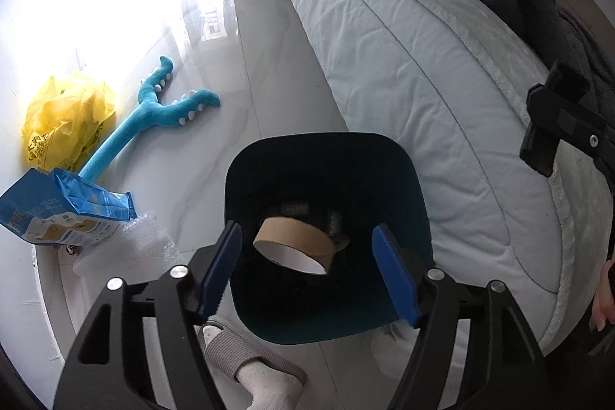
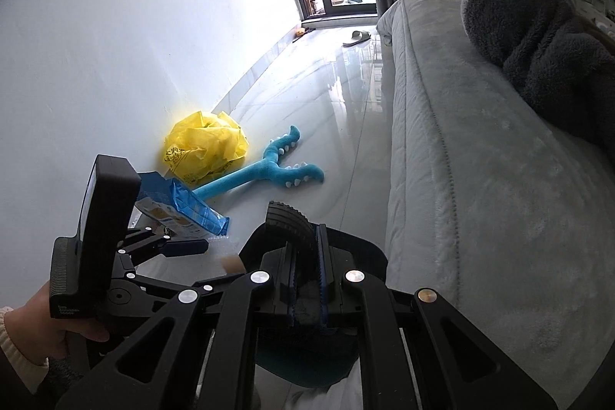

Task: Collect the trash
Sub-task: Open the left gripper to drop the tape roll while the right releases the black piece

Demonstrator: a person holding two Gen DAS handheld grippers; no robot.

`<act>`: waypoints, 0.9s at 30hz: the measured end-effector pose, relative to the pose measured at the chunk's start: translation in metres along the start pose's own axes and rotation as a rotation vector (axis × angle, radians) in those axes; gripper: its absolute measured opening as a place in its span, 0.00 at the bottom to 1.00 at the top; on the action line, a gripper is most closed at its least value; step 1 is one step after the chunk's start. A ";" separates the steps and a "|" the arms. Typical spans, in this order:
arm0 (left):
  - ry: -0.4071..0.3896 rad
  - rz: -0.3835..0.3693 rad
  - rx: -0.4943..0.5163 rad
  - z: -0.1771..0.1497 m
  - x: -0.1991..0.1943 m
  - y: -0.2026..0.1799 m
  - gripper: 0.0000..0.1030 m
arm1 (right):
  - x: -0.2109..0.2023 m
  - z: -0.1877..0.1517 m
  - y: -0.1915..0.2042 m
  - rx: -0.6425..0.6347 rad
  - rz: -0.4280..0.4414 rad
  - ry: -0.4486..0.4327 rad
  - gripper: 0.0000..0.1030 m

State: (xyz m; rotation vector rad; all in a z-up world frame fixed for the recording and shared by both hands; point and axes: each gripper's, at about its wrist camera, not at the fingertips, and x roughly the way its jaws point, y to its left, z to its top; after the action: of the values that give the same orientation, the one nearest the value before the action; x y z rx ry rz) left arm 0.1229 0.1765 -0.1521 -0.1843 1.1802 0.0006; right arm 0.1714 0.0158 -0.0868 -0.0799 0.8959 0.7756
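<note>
My left gripper (image 1: pixel 307 268) is standing wide open above the bin (image 1: pixel 407 179). The tape roll (image 1: pixel 296 244) is lying inside, between my fingers (image 1: pixel 221 268) but untouched. My right gripper (image 2: pixel 307 241) is clamping the bin's rim.

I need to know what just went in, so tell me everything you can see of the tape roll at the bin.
The tape roll is a brown ring with a white cardboard-looking inner face and an empty core. A loose tab sticks out on its right. It sits tilted, open side toward the camera, within the mouth of the dark bin, between the open jaws of the left gripper, which do not touch it. Whether it rests on anything is unclear.
</note>
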 end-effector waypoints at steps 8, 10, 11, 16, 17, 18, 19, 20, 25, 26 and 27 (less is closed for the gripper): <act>-0.027 0.000 -0.012 -0.003 -0.011 0.022 0.80 | 0.030 -0.002 0.020 -0.024 0.000 0.067 0.09; -0.052 -0.008 -0.022 -0.002 -0.018 0.029 0.82 | 0.041 -0.005 0.022 -0.024 -0.001 0.092 0.09; -0.064 -0.009 -0.025 -0.001 -0.021 0.031 0.83 | 0.045 -0.006 0.023 -0.024 -0.003 0.103 0.09; -0.138 -0.013 -0.034 0.001 -0.038 0.043 0.84 | 0.073 -0.015 0.024 -0.014 -0.020 0.183 0.09; -0.152 -0.014 -0.032 0.001 -0.040 0.043 0.84 | 0.079 -0.018 0.024 -0.012 -0.020 0.198 0.09; -0.171 -0.012 -0.028 0.002 -0.044 0.044 0.84 | 0.083 -0.020 0.025 -0.010 -0.022 0.208 0.09; -0.186 -0.007 -0.023 0.002 -0.047 0.043 0.84 | 0.087 -0.021 0.025 -0.009 -0.023 0.218 0.09; -0.202 0.000 -0.015 0.002 -0.050 0.043 0.84 | 0.092 -0.023 0.024 -0.006 -0.026 0.230 0.09; -0.288 0.051 0.038 0.002 -0.065 0.040 0.87 | 0.107 -0.031 0.023 0.015 -0.039 0.283 0.09; -0.306 0.058 0.041 0.002 -0.069 0.040 0.89 | 0.109 -0.032 0.023 0.018 -0.041 0.291 0.09; -0.318 0.060 0.040 0.003 -0.072 0.041 0.90 | 0.112 -0.033 0.022 0.022 -0.045 0.302 0.09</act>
State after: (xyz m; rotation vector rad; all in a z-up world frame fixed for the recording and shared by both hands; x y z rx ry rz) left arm 0.0936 0.2242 -0.0907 -0.1086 0.8672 0.0574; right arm 0.1770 0.0841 -0.1844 -0.2008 1.1852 0.7224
